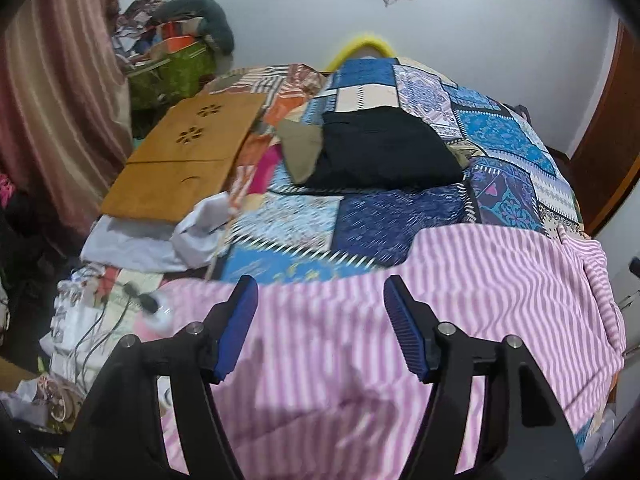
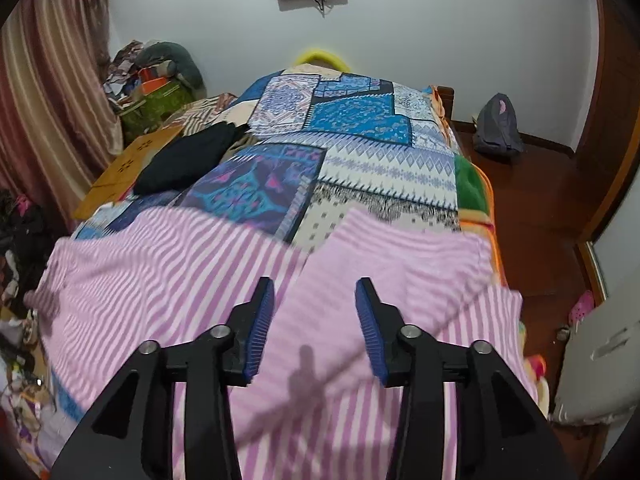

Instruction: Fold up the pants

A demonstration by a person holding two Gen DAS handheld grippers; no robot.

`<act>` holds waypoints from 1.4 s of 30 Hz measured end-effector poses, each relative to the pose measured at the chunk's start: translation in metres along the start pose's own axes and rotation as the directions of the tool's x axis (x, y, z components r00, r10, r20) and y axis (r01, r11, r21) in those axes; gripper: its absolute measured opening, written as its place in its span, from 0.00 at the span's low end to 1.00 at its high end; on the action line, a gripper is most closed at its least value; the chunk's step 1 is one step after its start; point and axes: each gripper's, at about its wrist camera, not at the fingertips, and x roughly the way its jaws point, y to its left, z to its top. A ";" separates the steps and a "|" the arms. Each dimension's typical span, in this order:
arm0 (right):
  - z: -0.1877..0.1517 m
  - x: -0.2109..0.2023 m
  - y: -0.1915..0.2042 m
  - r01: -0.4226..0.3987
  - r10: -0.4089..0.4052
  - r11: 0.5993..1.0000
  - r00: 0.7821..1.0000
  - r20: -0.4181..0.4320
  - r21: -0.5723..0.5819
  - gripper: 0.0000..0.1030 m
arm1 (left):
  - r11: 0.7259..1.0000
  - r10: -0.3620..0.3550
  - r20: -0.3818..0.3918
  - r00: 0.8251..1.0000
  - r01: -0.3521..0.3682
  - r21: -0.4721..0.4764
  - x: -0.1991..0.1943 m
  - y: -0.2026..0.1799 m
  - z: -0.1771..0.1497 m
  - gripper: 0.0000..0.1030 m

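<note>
Pink-and-white striped pants (image 1: 460, 280) lie spread across the near end of a bed with a blue patchwork cover (image 1: 400, 200). My left gripper (image 1: 320, 296) hovers above the striped cloth, open, nothing between its blue pads (image 1: 240, 320). In the right wrist view the same pants (image 2: 180, 264) fill the foreground, with a folded edge running up the middle. My right gripper (image 2: 315, 296) is above that cloth, jaws apart and empty. Shadows of the grippers fall on the fabric below.
A folded black garment (image 1: 384, 148) on an olive one (image 1: 300, 148) sits further up the bed. A wooden lap table (image 1: 188, 156), white cloth and cables crowd the left edge. A curtain (image 1: 52, 100) hangs left. On the right are bare floor (image 2: 536, 208), a backpack (image 2: 498, 124) and an ironing board (image 2: 596, 364).
</note>
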 end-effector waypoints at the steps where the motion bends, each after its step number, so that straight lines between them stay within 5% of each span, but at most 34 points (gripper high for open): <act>1: 0.007 0.010 -0.004 -0.002 0.002 1.000 1.000 -0.004 0.006 0.42 | 1.000 -0.005 -0.004 1.000 0.005 0.004 0.007 -0.006 0.005 0.64; 10: 0.049 0.123 -0.034 -0.021 0.027 0.999 0.990 -0.141 0.044 0.42 | 0.996 0.009 -0.059 0.998 -0.003 0.087 0.079 -0.053 0.029 0.65; 19: 0.046 0.196 -0.041 -0.015 0.009 1.000 0.964 -0.266 -0.022 0.42 | 0.990 0.002 -0.118 0.993 0.015 0.140 0.128 -0.082 0.032 0.65; 23: 0.043 0.192 -0.045 0.021 -0.031 0.999 0.969 -0.247 -0.044 0.10 | 0.985 0.007 -0.125 0.992 0.014 0.172 0.131 -0.099 0.028 0.65; 29: 0.047 0.158 -0.060 0.009 -0.009 1.000 0.981 -0.193 -0.001 0.07 | 0.978 -0.014 -0.129 0.992 0.041 0.207 0.107 -0.132 0.023 0.65; 42: 0.023 -0.020 -0.116 0.052 -0.055 0.994 0.998 0.024 0.101 0.07 | 0.959 -0.096 -0.083 0.992 0.115 0.261 0.024 -0.213 0.004 0.80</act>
